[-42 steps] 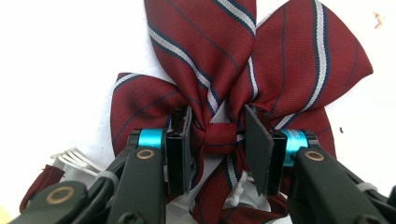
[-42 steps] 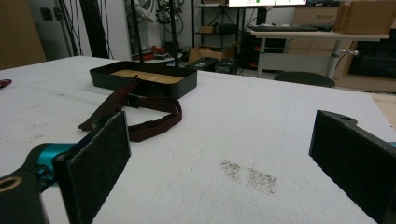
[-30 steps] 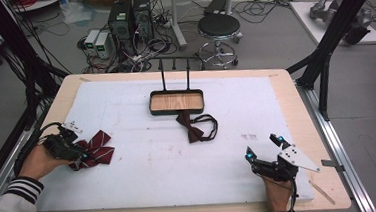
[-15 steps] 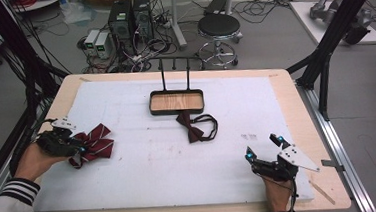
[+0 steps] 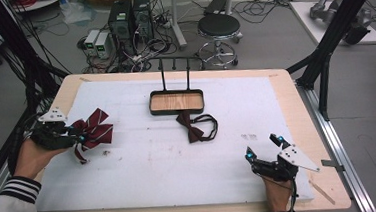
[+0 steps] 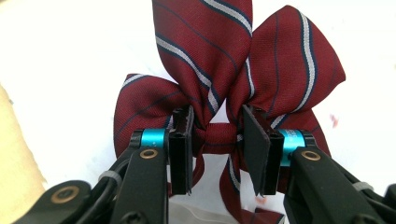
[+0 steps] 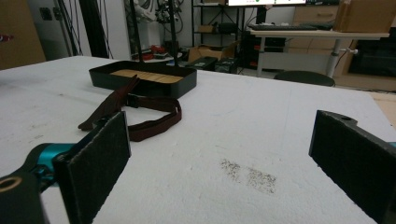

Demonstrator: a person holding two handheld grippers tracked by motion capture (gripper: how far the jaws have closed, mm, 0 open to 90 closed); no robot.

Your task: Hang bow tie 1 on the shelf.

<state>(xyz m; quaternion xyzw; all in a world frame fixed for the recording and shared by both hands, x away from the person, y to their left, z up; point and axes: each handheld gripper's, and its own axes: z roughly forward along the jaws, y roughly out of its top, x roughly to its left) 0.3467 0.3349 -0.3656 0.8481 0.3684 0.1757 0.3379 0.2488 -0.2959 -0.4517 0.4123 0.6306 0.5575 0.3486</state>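
A dark red striped bow tie is lifted off the white mat at the left. My left gripper is shut on its central knot, with the pads pressing the knot from both sides and the loops fanning out beyond. My right gripper rests open near the mat's front right, with nothing between its pads. A second, plain dark red bow tie with its strap lies just in front of the black wooden-bottomed tray; it lies on the mat ahead in the right gripper view.
The tray has a tall black wire handle at its back. The white foam mat covers most of the wooden table. A smudge marks the mat in front of the right gripper. Black frame posts stand at both sides.
My left gripper has risen with the striped bow tie, lifting it off the mat and slightly back. The right gripper has stayed put.
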